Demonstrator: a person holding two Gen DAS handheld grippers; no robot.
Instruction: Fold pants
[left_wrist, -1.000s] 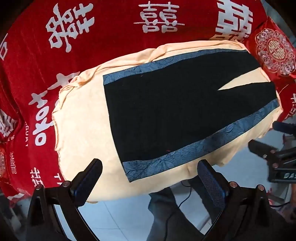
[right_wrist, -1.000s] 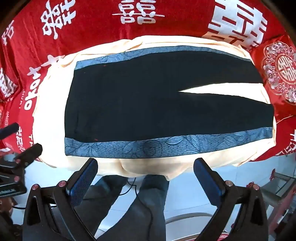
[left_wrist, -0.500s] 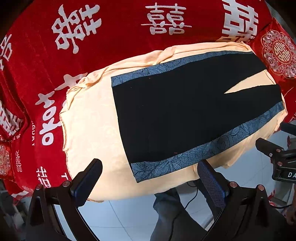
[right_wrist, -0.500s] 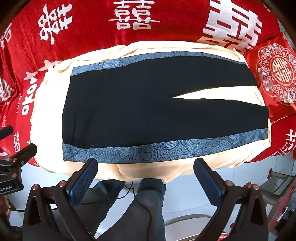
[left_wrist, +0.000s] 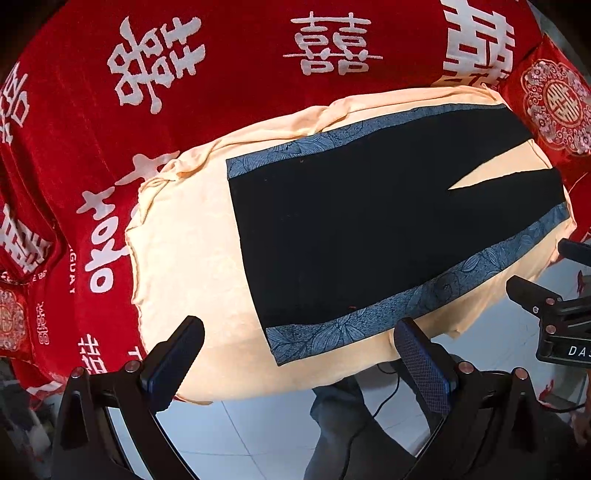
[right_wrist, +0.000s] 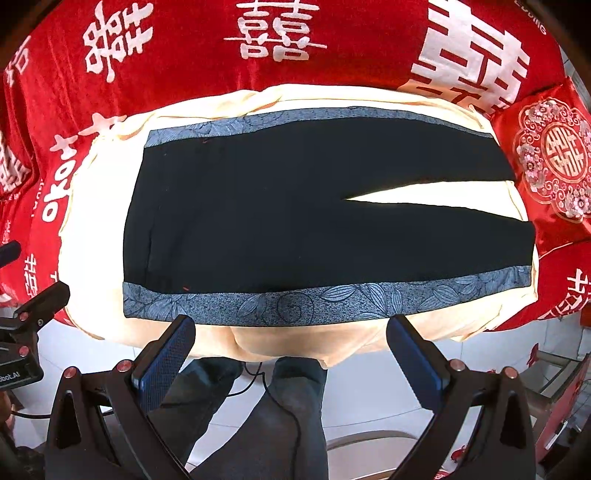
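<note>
Black pants (left_wrist: 369, 229) (right_wrist: 295, 206) with blue patterned side stripes lie flat on a cream cloth (left_wrist: 184, 258) (right_wrist: 96, 206). The waist is at the left and the two legs point right with a narrow gap between them. My left gripper (left_wrist: 299, 354) hovers open over the near edge by the waist corner, nothing between its fingers. My right gripper (right_wrist: 291, 350) hangs open just in front of the near side stripe (right_wrist: 332, 299), around its middle, holding nothing. Each gripper shows at the edge of the other's view.
A red bedspread (left_wrist: 221, 92) (right_wrist: 332, 48) with white characters lies under the cream cloth. A red embroidered cushion (left_wrist: 554, 103) (right_wrist: 554, 162) sits past the leg ends at the right. A person's legs (right_wrist: 266, 406) stand on the white tiled floor (left_wrist: 258, 435) below the near edge.
The left gripper has drifted left and slightly back, so the pants sit further right in its view. The right gripper has pulled back a little. Both stay open.
</note>
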